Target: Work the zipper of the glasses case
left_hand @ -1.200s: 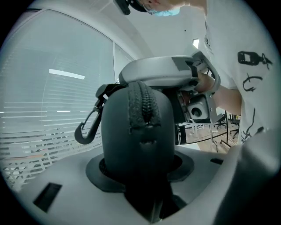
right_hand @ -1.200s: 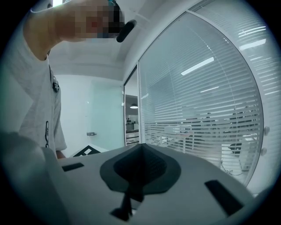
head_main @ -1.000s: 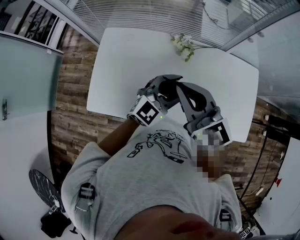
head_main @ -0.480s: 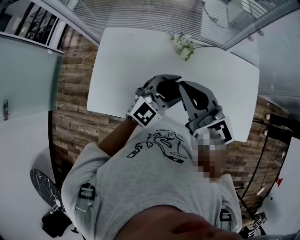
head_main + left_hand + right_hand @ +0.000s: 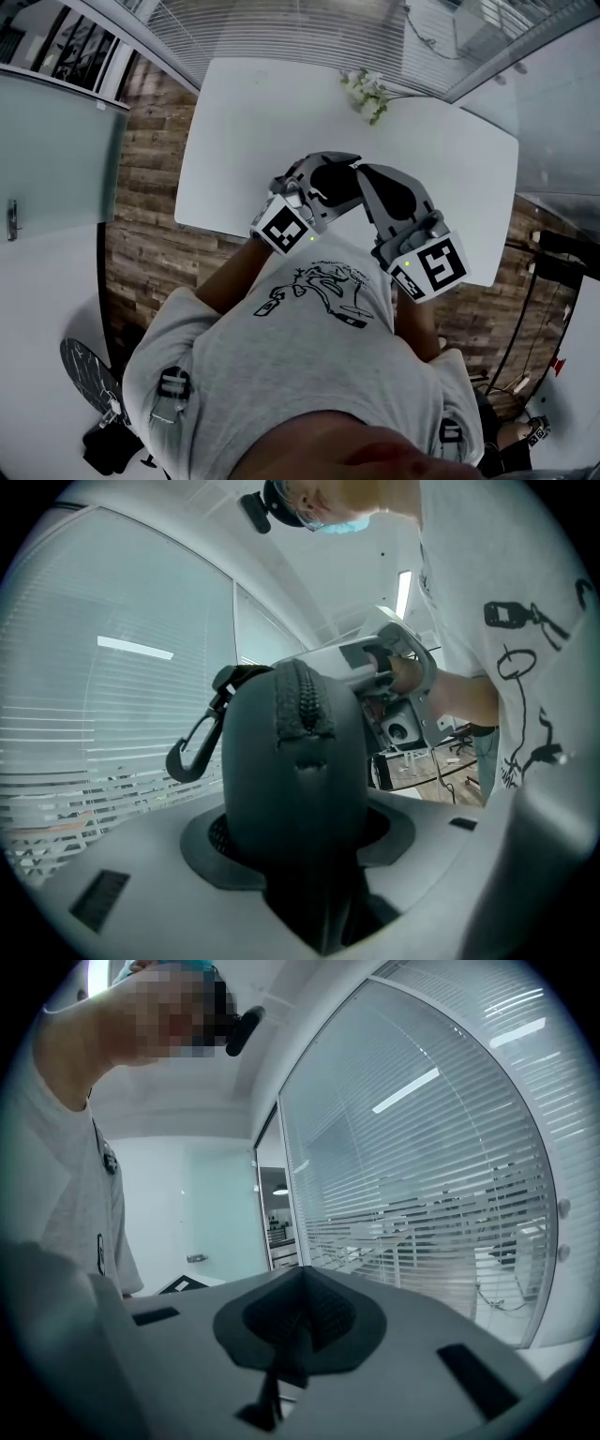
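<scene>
In the head view the person stands at the white table [image 5: 244,112] with both tools raised in front of the chest rather than resting on the surface, probably so the case can be turned freely. The left gripper [image 5: 345,161] and right gripper [image 5: 361,172] meet tip to tip, and the case between them is too hidden here to make out. In the left gripper view, the jaws are clamped around the lower part of the dark glasses case [image 5: 291,761]. It stands upright with the zipper [image 5: 302,700] running over its crown and facing the camera. That hold appears chosen to steady the body and present the track to the other tool. A carabiner hook [image 5: 192,747] hangs off its left side, clear of the jaws. In the right gripper view, the jaws are pressed together on a thin dark tab, which I take for the zipper pull [image 5: 272,1382]. The case itself is out of sight, and the tool points toward the window blinds [image 5: 441,1166]. A tight pinch here likely lets the pull be drawn along the track while the left tool resists.
</scene>
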The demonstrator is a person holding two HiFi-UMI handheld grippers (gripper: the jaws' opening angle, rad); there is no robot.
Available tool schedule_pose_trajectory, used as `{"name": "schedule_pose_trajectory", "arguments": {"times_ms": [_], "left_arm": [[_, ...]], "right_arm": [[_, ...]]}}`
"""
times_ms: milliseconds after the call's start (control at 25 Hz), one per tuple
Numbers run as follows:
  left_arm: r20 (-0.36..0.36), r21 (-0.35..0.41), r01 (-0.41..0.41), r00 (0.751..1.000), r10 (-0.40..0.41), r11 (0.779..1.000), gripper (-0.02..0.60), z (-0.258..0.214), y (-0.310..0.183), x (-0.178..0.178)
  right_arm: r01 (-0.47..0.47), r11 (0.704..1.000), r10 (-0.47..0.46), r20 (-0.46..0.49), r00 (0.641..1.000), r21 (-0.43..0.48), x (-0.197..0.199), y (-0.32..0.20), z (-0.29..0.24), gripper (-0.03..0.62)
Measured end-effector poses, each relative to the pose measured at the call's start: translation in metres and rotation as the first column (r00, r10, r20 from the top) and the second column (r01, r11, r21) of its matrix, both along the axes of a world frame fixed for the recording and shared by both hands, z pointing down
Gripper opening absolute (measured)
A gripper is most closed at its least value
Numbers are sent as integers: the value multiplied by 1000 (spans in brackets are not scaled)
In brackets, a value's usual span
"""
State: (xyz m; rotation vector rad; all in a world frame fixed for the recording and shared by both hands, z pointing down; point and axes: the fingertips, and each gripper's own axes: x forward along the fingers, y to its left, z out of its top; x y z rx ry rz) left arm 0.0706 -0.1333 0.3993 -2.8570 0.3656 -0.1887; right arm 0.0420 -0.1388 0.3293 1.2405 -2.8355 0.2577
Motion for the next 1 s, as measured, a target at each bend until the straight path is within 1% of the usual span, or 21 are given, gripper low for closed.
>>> {"name": "schedule_pose_trajectory", "arguments": {"times_ms": [160, 360, 560, 760, 880, 1000], "left_arm": [[25, 22, 12, 1000, -12, 1000, 233, -3, -2, -1], [10, 33, 11, 1000, -11, 999, 233, -4, -1, -3], [-26, 44, -1, 1000, 2, 999, 232, -9, 2, -7], [-50, 58, -16, 999, 19, 998, 232, -13, 5, -10], [-50, 75, -37, 998, 40, 997, 232, -14, 6, -11], [-33, 71, -48, 998, 50, 996, 232, -12, 7, -12]], "right_arm": [[-7, 1000, 7, 7, 1000, 4, 3, -1, -5, 5], [-12, 1000, 12, 6, 1000, -1, 3, 0, -5, 5], [3, 1000, -2, 43, 999, -19, 1, 1, -5, 6], [8, 999, -6, 42, 999, -36, 1, 1, -3, 6], [5, 999, -3, 42, 999, -48, 3, 0, 0, 5], [5, 998, -2, 46, 999, -59, 4, 1, 3, 5]]}}
